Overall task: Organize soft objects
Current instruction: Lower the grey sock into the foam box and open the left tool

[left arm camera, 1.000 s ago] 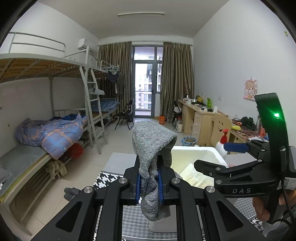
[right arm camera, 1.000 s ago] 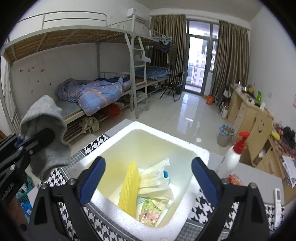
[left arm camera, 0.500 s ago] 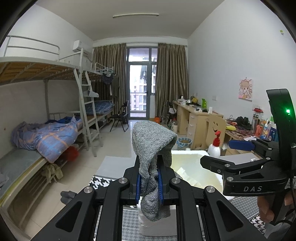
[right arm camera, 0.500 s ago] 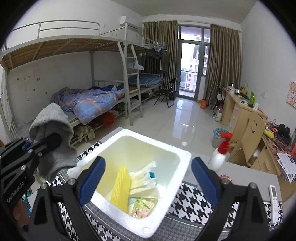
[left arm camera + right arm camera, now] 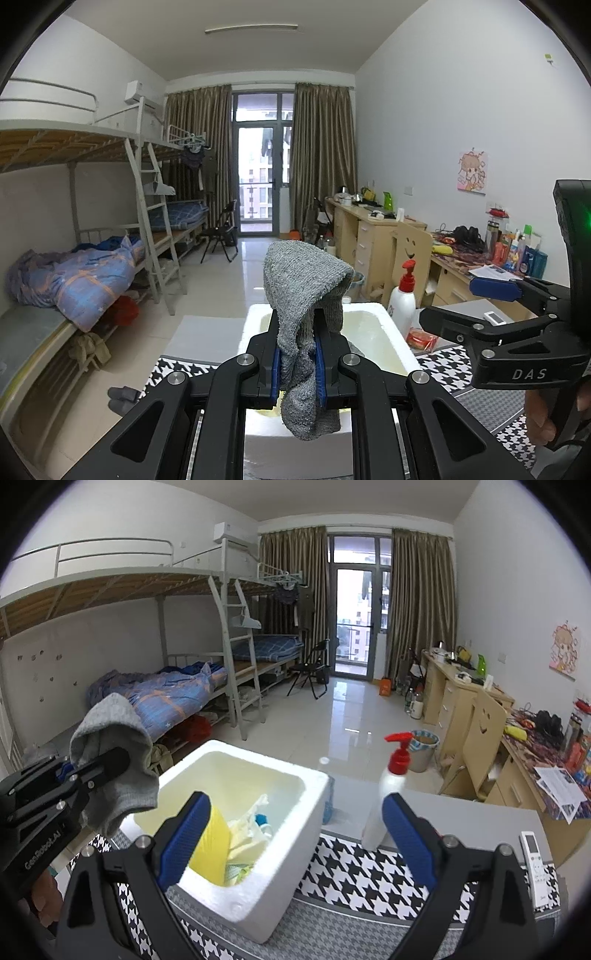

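Grey knit sock (image 5: 303,295), soft & floppy, clamped between blue pads of left gripper (image 5: 298,363); pinched at mid-length, upper part folded over the fingertips like a hood, lower end dangling below the jaws. Held in the air, just on the near side of white foam box (image 5: 258,893) and near its left rim as seen from right wrist view. Same sock (image 5: 114,760) seen there draped over the black finger.

Handling, as a guess: v. light, no stiffness, no fragility. Thick fuzzy knit, so good friction on the pads, slip unlikely. Likely to cling or snag on a pad at release (loose loops), so a shake may be needed. Best hold approx. where it is now: bunched middle, several layers thick. A hold on one thin edge would let the rest swing and drag on the rim.

Right gripper (image 5: 295,845) spread wide, nothing between its pads, hovering over the box & the houndstooth cloth on the table (image 5: 480,819).

Writing readable: "DAS" on right gripper body in left wrist view; "GenRobot.AI" on left gripper body in right wrist view. Pump bottle (image 5: 388,794) w/ red top: no label legible. Remote (image 5: 533,864): print too small to read.
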Available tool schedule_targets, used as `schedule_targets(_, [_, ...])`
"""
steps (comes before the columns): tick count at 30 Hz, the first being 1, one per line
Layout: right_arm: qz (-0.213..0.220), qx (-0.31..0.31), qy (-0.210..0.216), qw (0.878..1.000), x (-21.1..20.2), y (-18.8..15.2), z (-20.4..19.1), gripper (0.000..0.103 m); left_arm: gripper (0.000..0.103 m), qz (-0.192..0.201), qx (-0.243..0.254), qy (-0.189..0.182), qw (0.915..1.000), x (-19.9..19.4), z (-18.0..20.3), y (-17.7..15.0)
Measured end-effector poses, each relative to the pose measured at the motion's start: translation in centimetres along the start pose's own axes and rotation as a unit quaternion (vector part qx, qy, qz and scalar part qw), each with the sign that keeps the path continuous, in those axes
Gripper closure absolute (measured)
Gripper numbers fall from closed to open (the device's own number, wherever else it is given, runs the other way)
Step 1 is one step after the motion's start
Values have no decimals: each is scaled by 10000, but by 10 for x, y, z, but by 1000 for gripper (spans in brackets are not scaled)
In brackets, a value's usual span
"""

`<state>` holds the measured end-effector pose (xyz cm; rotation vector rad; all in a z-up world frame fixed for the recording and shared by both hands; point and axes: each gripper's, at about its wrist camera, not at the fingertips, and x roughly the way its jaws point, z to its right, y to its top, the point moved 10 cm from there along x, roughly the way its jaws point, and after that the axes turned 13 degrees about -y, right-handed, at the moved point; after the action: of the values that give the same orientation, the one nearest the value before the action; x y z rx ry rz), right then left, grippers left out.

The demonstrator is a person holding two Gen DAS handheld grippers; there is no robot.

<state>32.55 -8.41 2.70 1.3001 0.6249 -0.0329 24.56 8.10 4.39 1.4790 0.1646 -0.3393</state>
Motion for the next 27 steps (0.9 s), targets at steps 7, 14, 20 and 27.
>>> schedule_targets(7, [-8, 134, -88, 9999, -3, -8, 15, 7, 88, -100, 41, -87, 9999, 12, 8, 1])
schedule_targets(14, [-39, 212, -197, 9996, -3, -17, 31, 7, 88, -251, 12, -161, 9996, 28, 12, -2])
schedule_targets(20, [-97, 320, -248, 9991, -3, -22, 42, 7, 88, -396, -12, -226, 9990, 40, 14, -6])
schedule_targets(27, [-194, 408, -277, 9986, 2, -30, 51, 7, 88, -573, -1, -279, 9980, 51, 16, -11])
